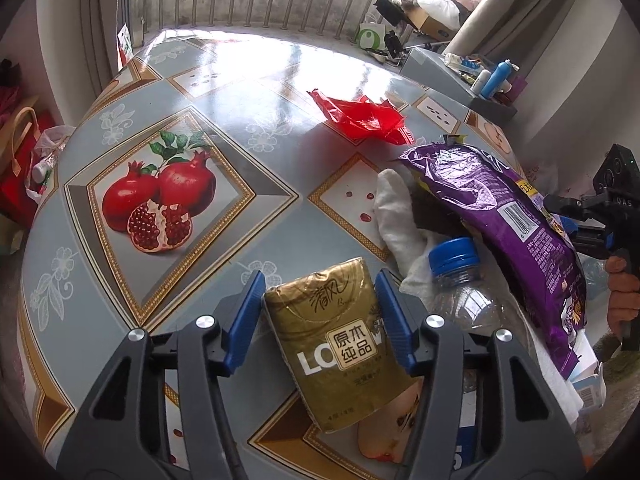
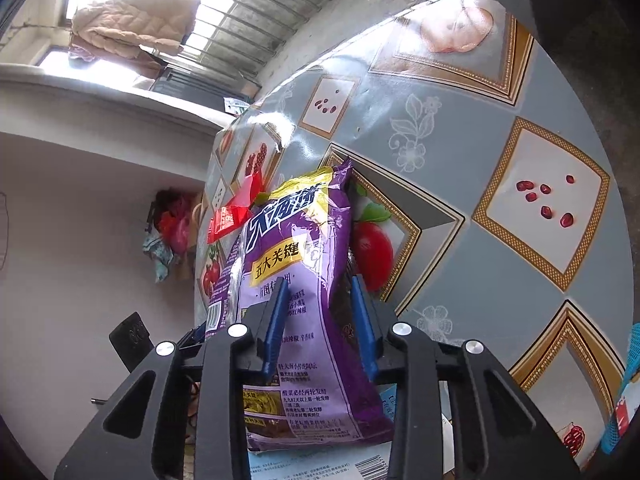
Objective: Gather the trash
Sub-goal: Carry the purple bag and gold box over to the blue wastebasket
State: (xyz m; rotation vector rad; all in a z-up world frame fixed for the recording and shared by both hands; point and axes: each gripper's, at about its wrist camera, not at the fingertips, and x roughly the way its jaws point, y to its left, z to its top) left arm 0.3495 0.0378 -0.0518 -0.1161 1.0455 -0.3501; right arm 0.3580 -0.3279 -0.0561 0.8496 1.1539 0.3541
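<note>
My left gripper [image 1: 320, 300] is shut on a gold tissue pack [image 1: 340, 344], held just above the patterned table [image 1: 160, 92]. My right gripper [image 2: 320, 312] is shut on a purple snack bag [image 2: 296, 292], which also shows at the right of the left wrist view [image 1: 500, 216], lifted above the pile. Under it lie a white cloth [image 1: 400, 216] and a clear plastic bottle with a blue cap [image 1: 454, 258]. A red plastic wrapper [image 1: 364, 118] lies farther back on the table; it also shows in the right wrist view [image 2: 236, 208].
A grey box with bottles and tubes [image 1: 472, 76] stands at the table's far right. White paper and a light blue carton [image 2: 320, 462] lie under the purple bag. A blue mesh item [image 2: 624, 392] sits at the right edge. Bags [image 1: 36, 160] stand on the floor at left.
</note>
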